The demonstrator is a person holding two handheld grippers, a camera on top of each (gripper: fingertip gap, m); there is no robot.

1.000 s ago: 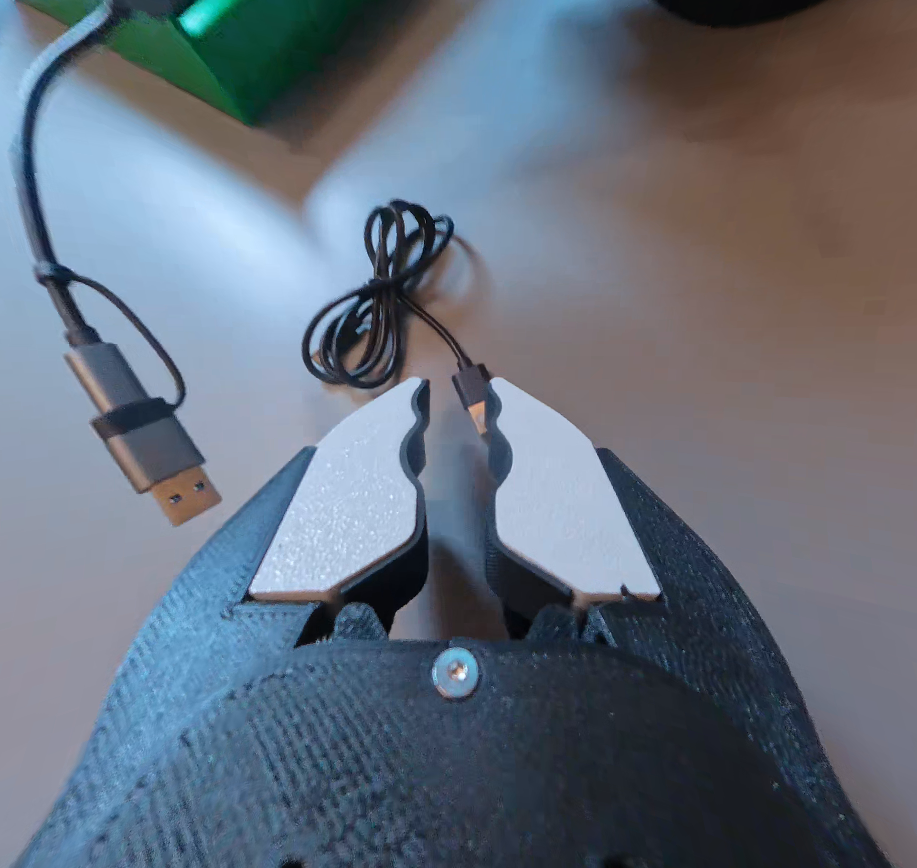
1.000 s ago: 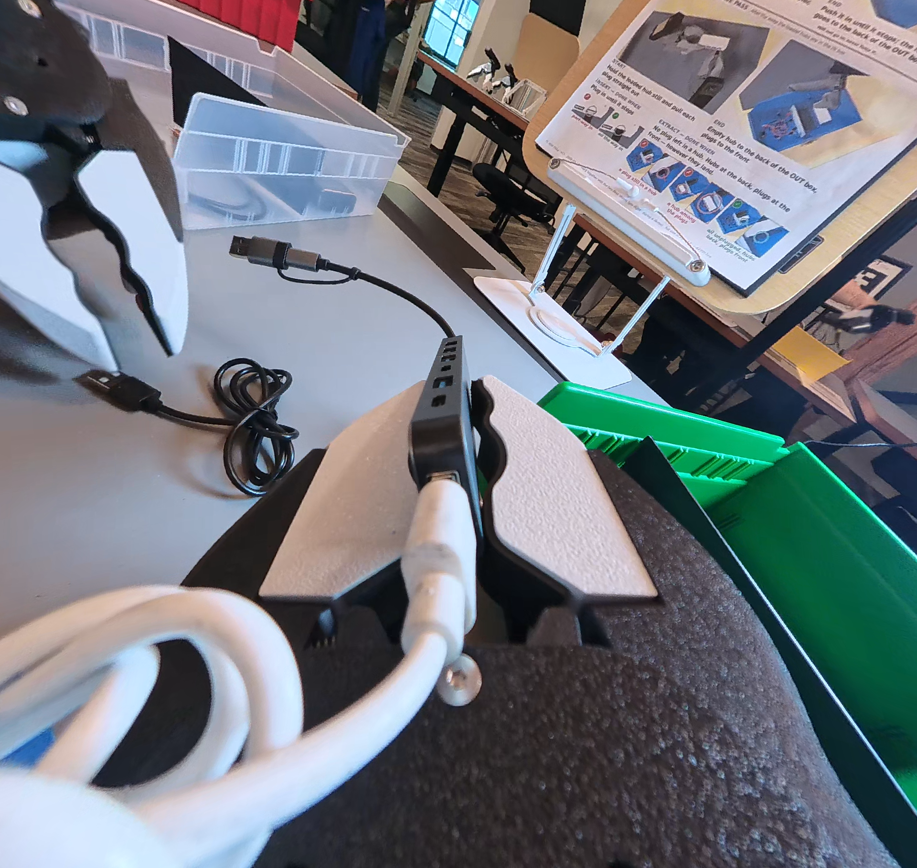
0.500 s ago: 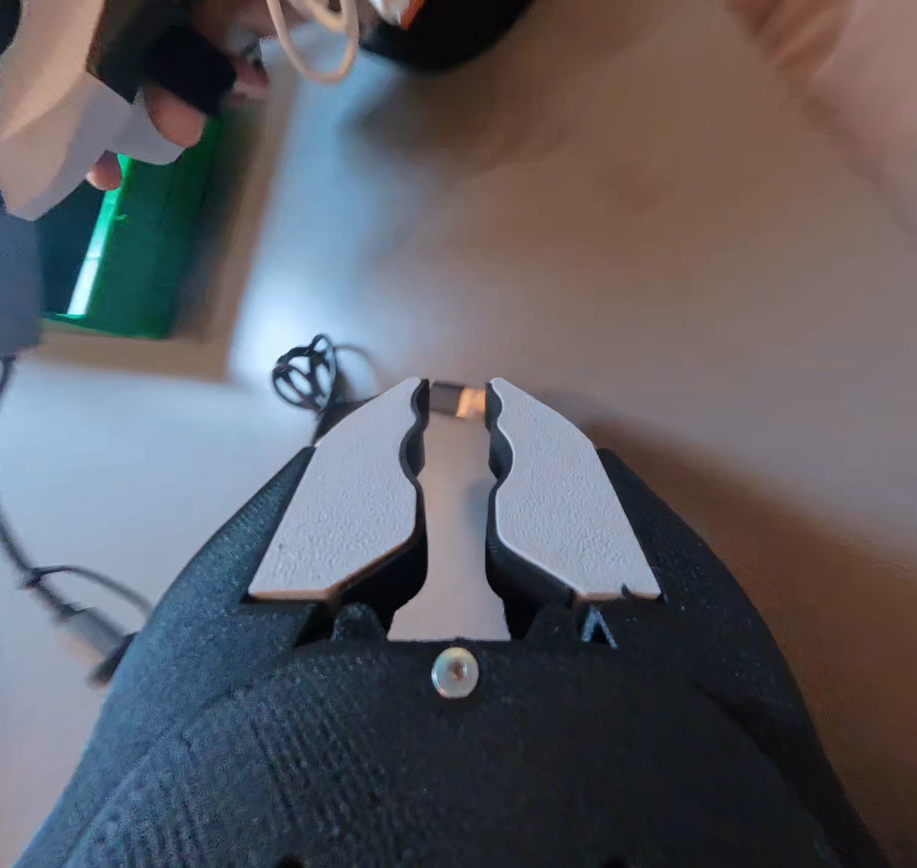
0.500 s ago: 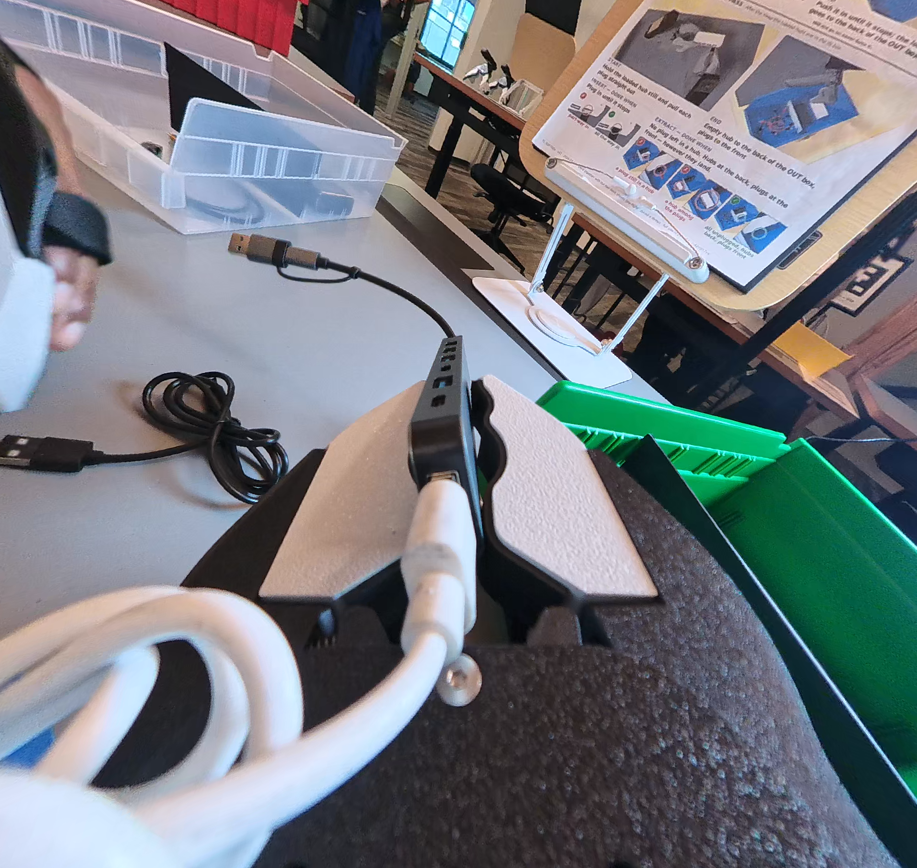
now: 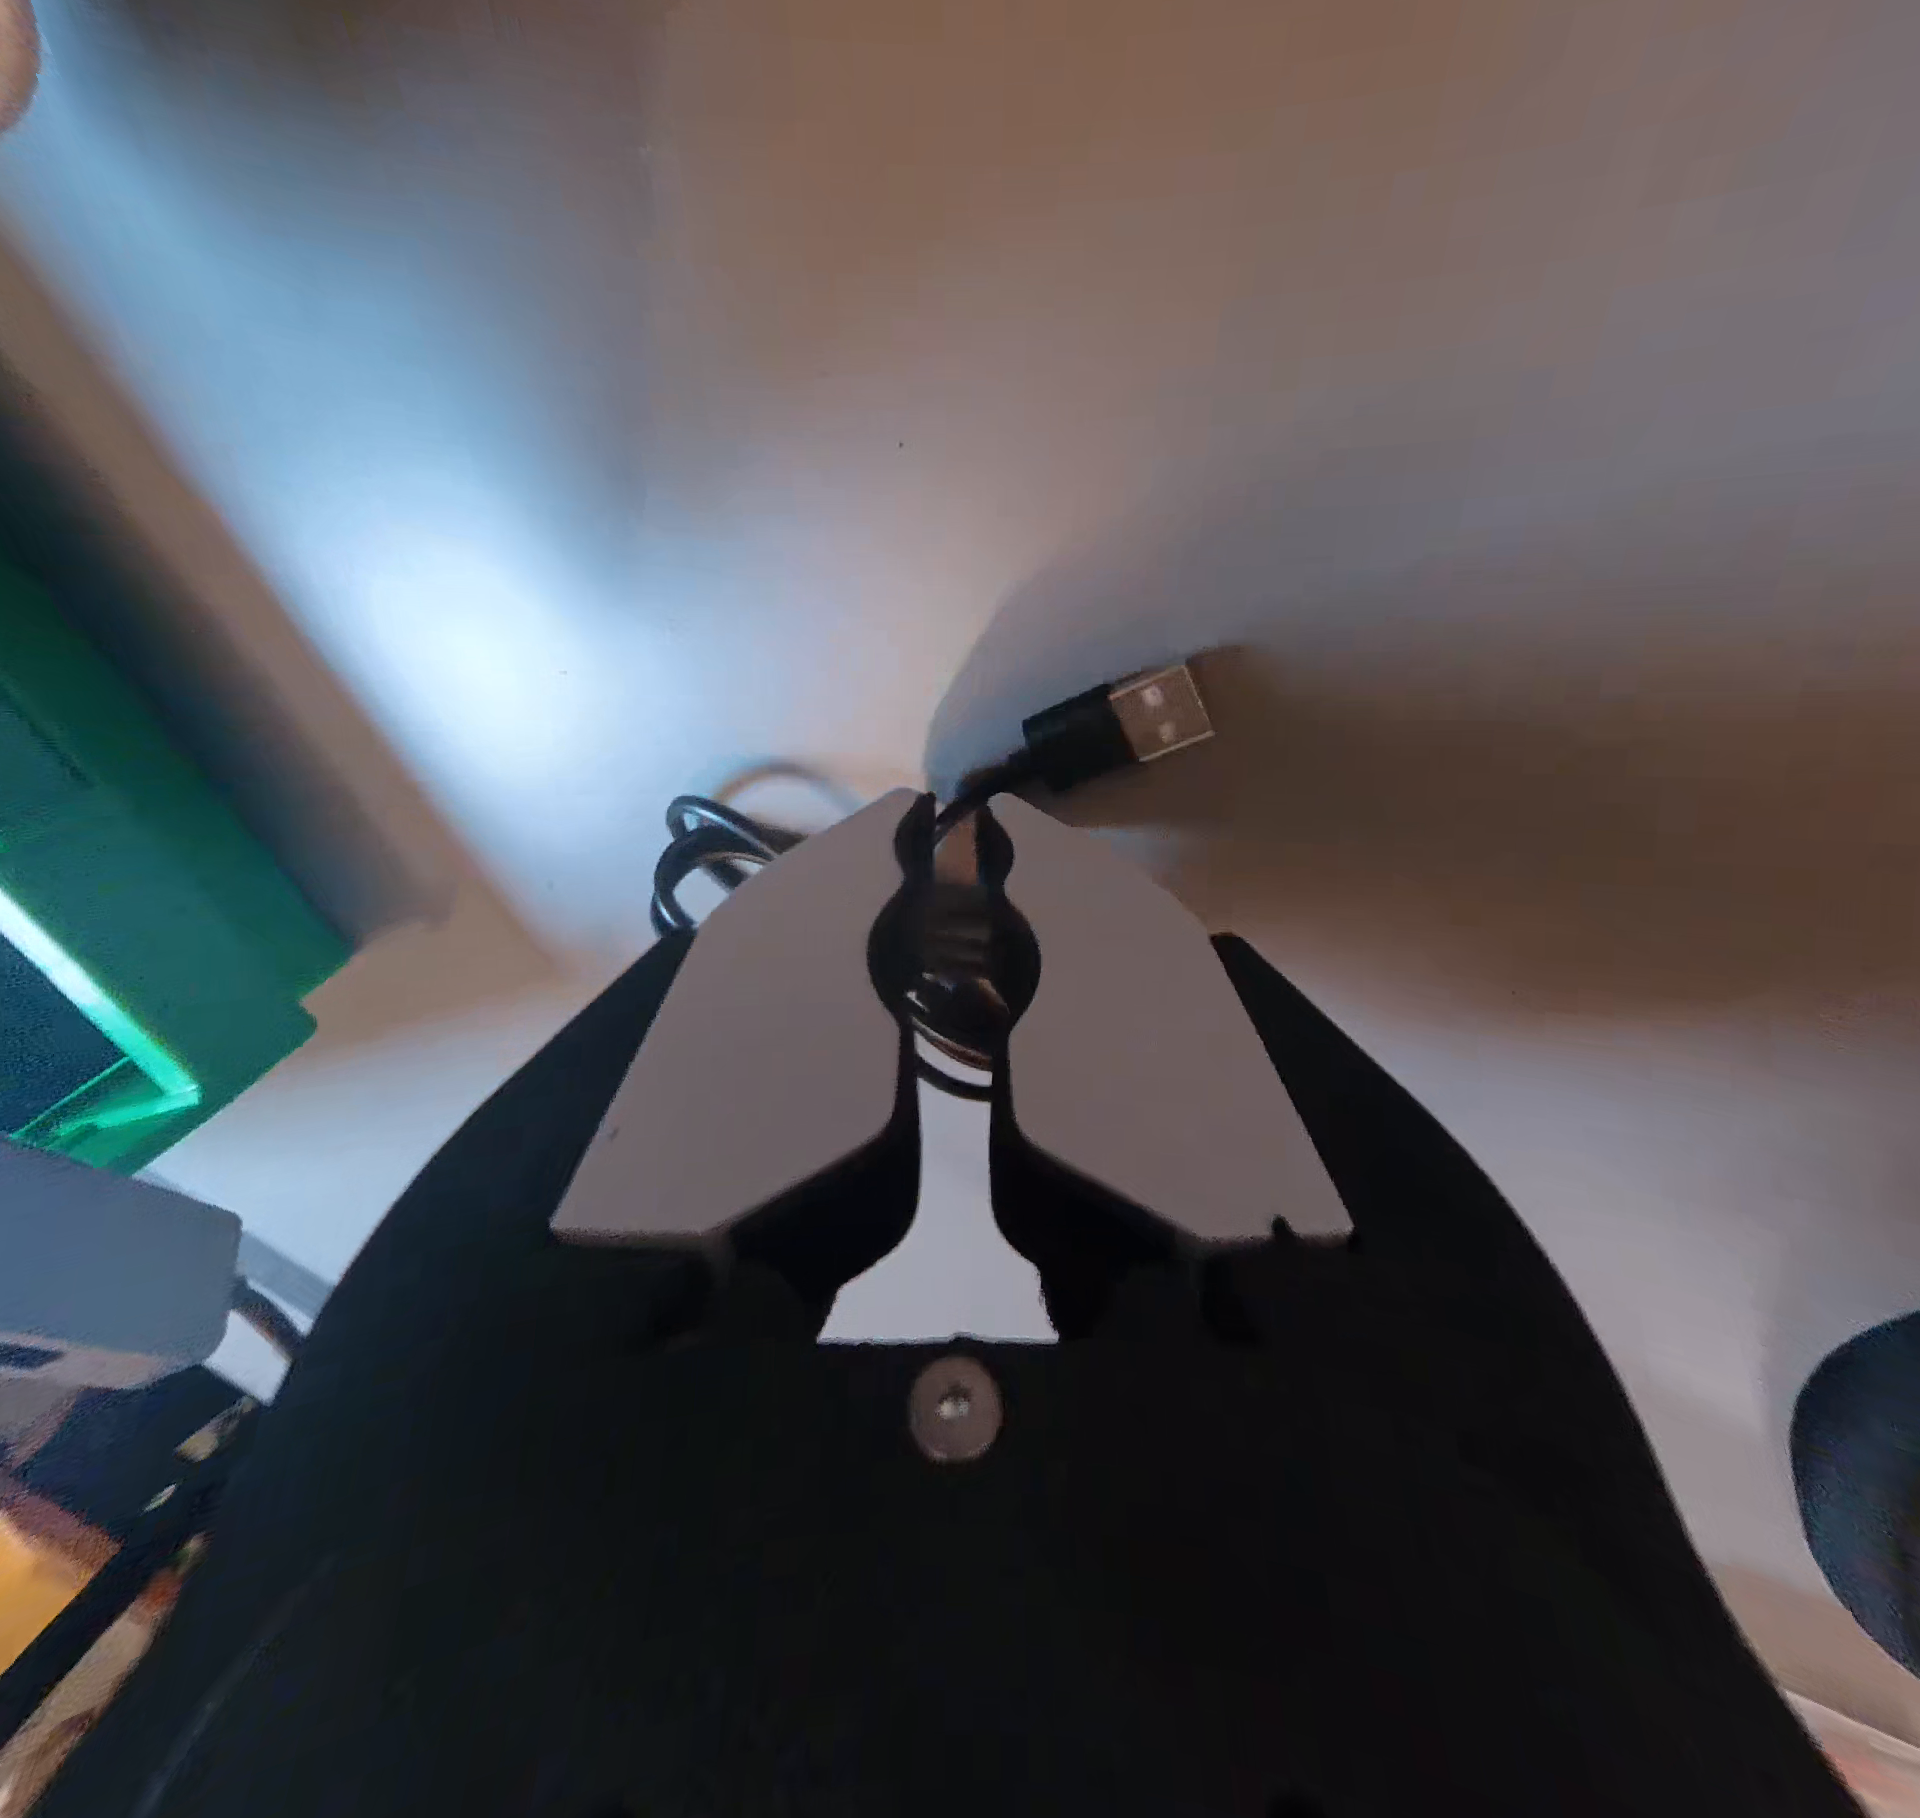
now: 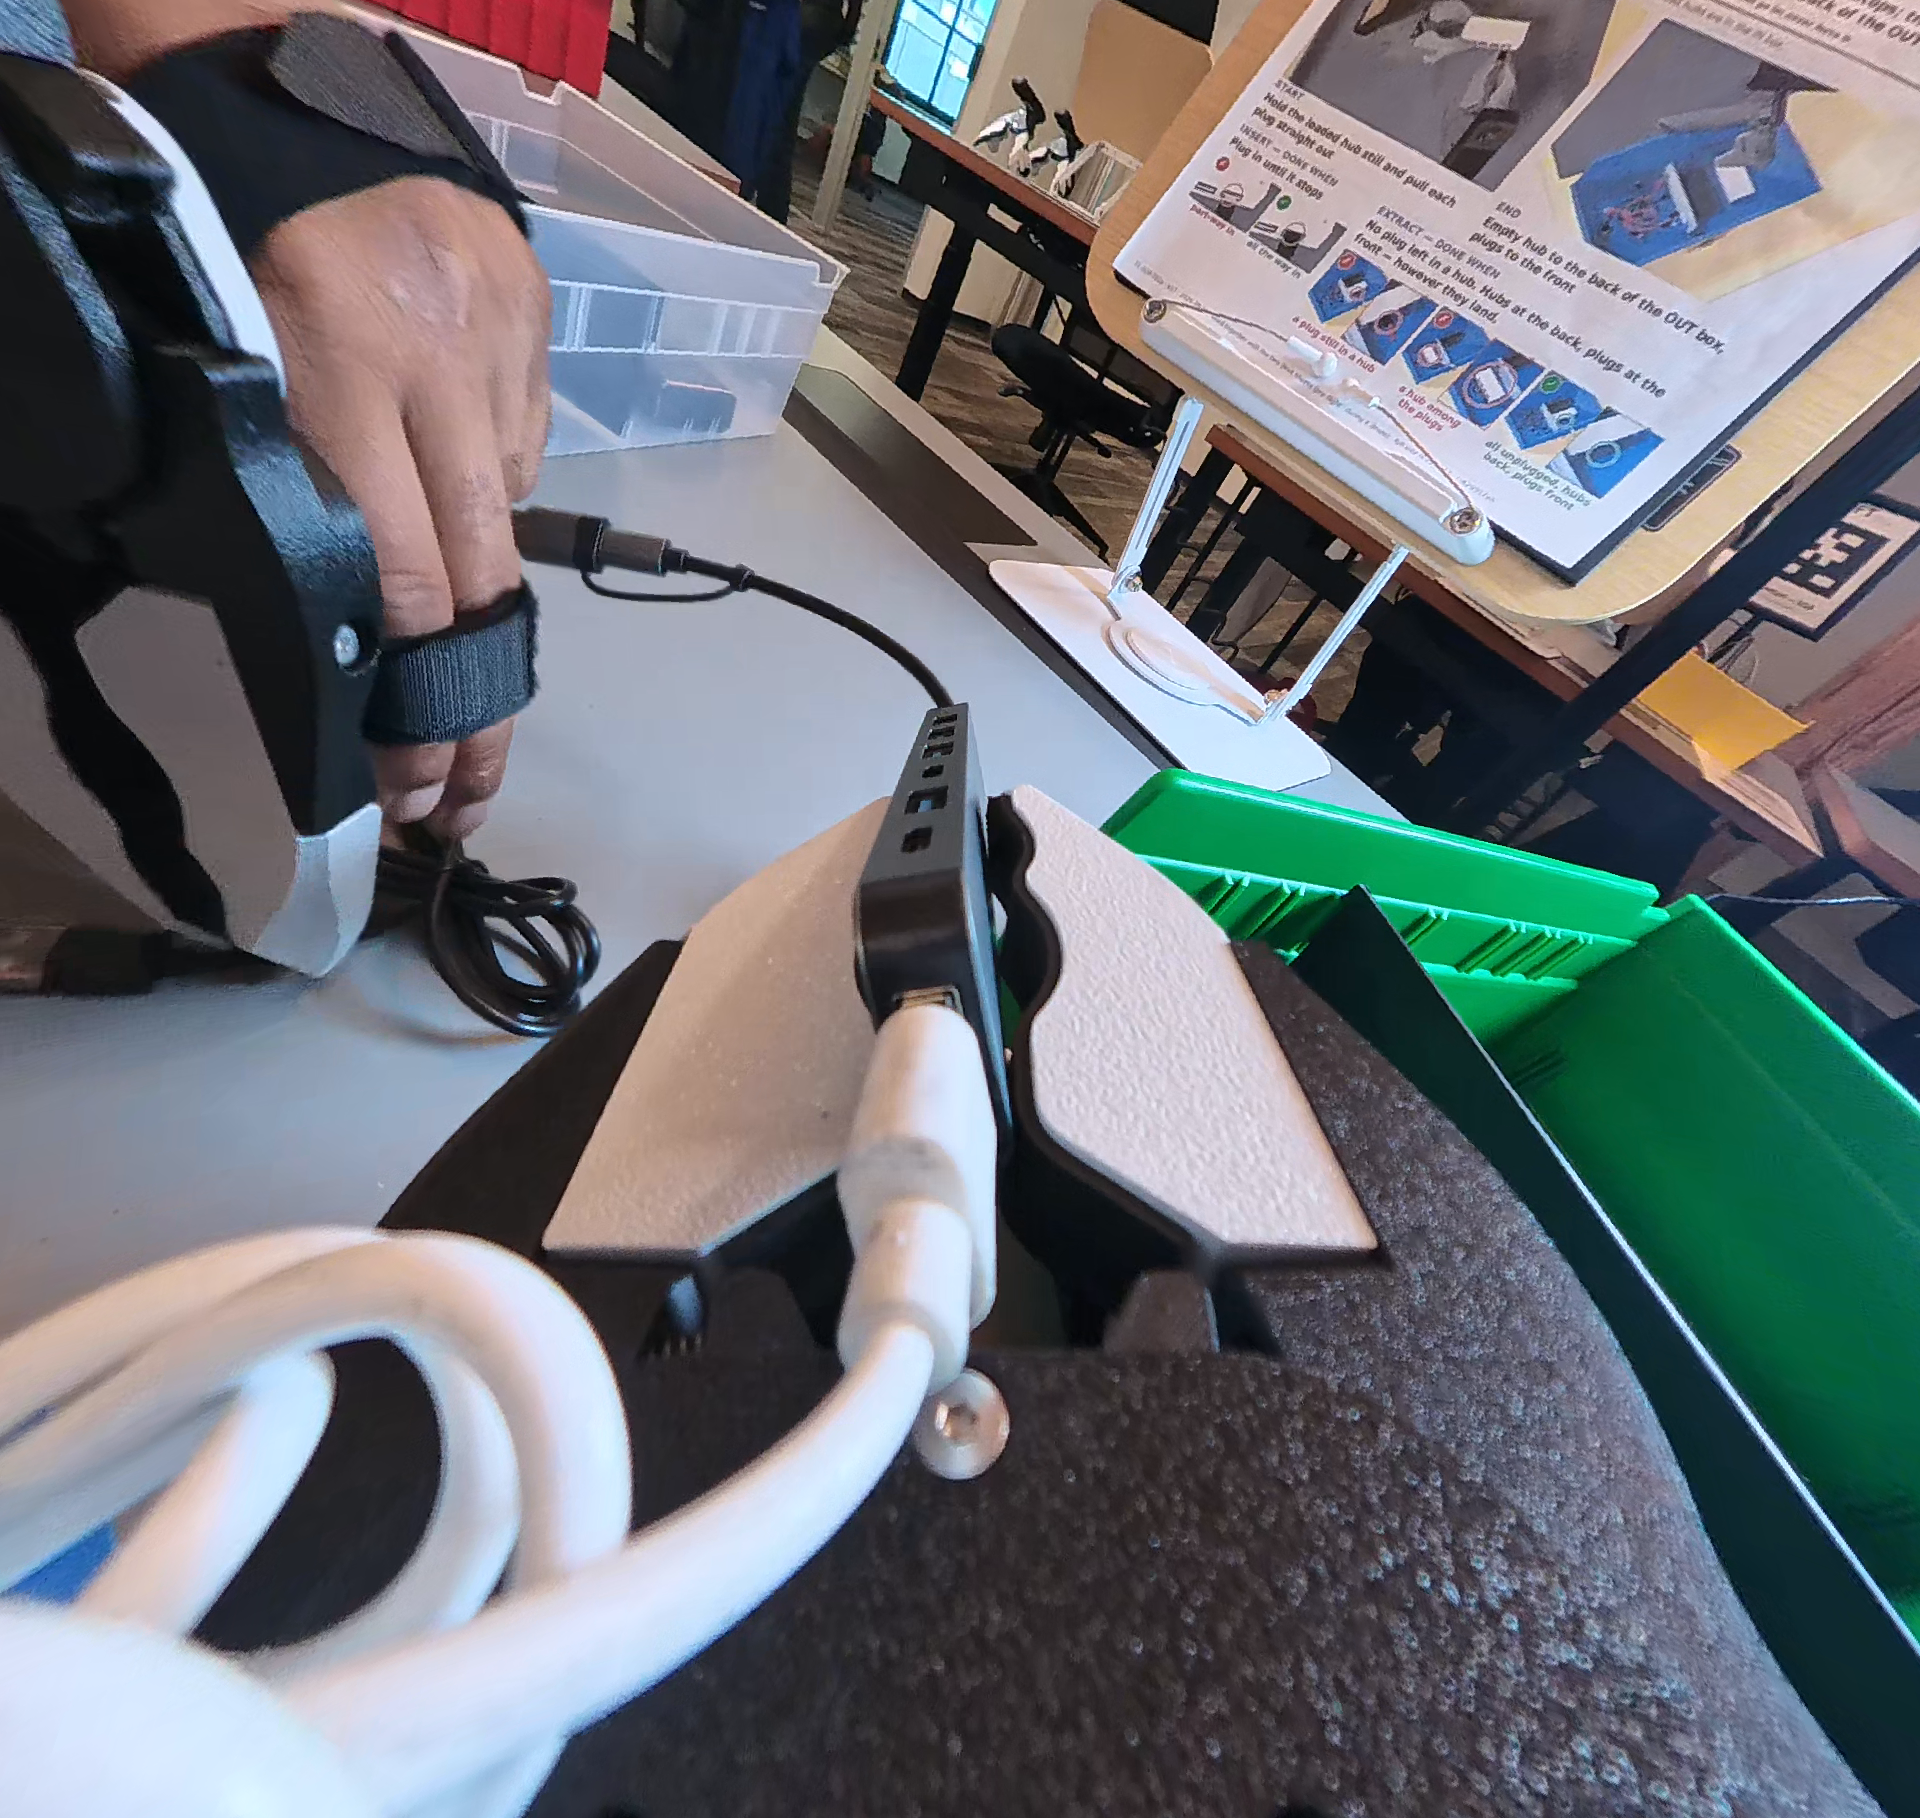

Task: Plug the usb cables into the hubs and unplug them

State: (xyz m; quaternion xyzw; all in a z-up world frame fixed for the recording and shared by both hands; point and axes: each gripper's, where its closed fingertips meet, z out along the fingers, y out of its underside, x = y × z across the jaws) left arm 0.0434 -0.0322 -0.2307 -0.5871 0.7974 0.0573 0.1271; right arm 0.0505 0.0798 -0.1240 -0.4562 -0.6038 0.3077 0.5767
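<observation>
Left gripper (image 5: 954, 818) clamped on black cable (image 5: 961, 947), right gripper (image 6: 992, 812) pinching hub (image 6: 935, 864) with white cable (image 6: 914, 1134) plugged in, green bin (image 6: 1558, 1020) beside, clear tray (image 6: 675, 314) behind

Black hub (image 6: 935, 895), white cable (image 6: 914, 1145), green bin (image 6: 1714, 1145), grey table (image 6: 727, 729)

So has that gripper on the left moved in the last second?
Yes. In the right wrist view the left gripper has come down onto the coiled black cable, hiding more of the clear bin, which stays put.
</observation>
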